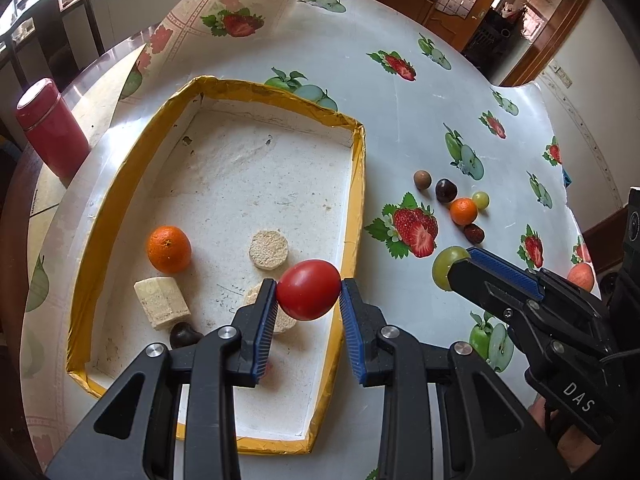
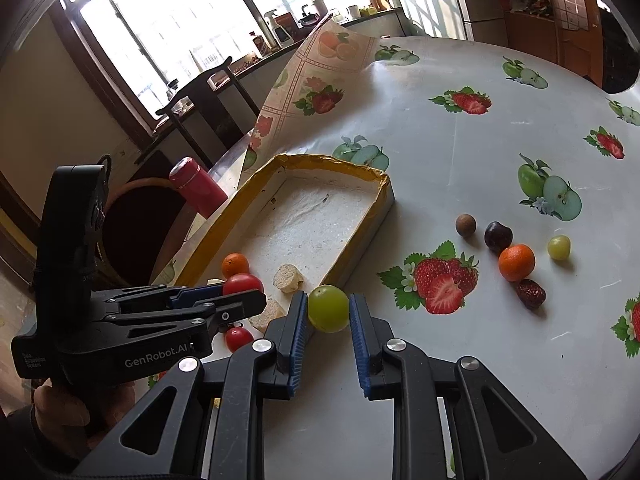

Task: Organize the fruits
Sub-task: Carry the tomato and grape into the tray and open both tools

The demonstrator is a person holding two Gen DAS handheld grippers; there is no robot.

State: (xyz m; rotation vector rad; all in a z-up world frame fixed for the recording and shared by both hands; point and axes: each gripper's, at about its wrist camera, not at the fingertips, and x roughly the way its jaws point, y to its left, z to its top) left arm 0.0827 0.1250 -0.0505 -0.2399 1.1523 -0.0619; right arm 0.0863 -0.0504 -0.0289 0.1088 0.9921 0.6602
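Note:
My left gripper is shut on a red tomato and holds it above the near right part of the yellow-rimmed white tray. In the tray lie an orange, a dark fruit and a small red tomato. My right gripper is shut on a green grape, just outside the tray's near right corner. On the cloth to the right sit a brown ball, a dark cherry, a small orange, a pale grape and a red date.
Foam pieces lie in the tray among the fruit. A red flask stands left of the tray near the table edge. The fruit-print tablecloth curls up at the far side. A pinkish fruit shows behind the right gripper.

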